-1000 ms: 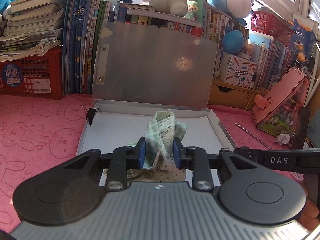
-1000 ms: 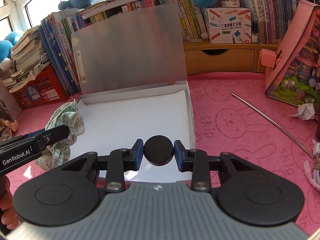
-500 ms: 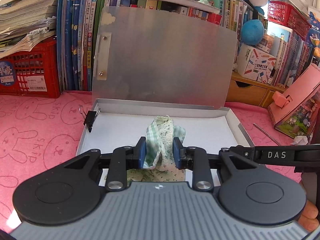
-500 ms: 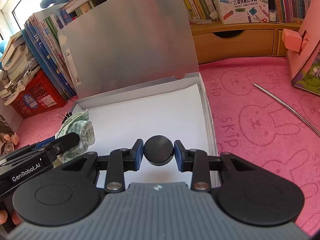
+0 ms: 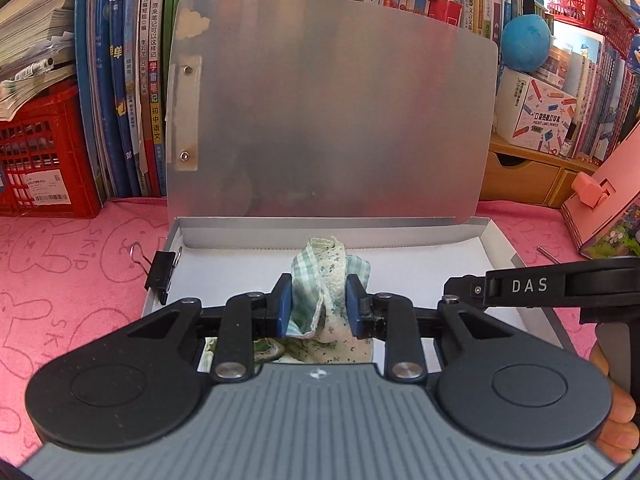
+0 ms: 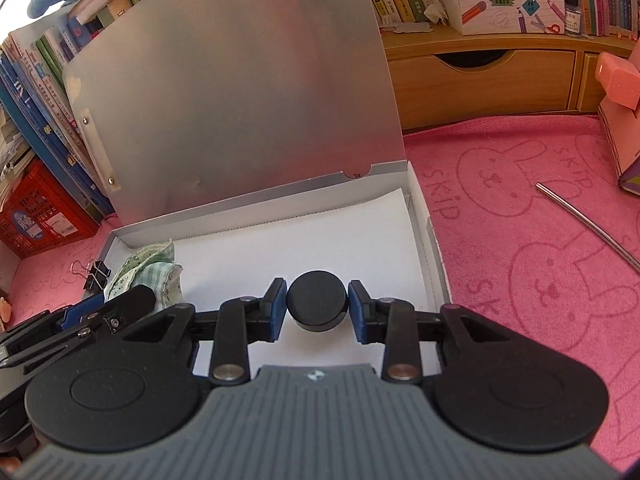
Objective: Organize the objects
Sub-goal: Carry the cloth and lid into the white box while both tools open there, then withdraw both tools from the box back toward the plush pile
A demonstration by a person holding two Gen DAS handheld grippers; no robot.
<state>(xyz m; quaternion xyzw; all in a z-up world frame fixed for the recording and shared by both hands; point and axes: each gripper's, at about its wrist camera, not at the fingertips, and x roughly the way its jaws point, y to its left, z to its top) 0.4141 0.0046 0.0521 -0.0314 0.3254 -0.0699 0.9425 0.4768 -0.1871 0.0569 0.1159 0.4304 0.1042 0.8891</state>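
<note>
Nothing is lying loose in the open box (image 6: 424,216) yet, apparently: the left gripper (image 5: 319,306) is pinching a cloth (image 5: 328,272) and the right gripper (image 6: 317,306) is pinching a black disc (image 6: 317,300) over it.

green checked cloth (image 5: 320,284), black puck (image 6: 317,300), pink mat (image 6: 520,240)

You see one open box (image 6: 424,216), one cloth (image 5: 328,280) and one black puck (image 6: 316,300) between fingers, one binder clip (image 5: 160,276), one metal rod (image 6: 584,220).
</note>
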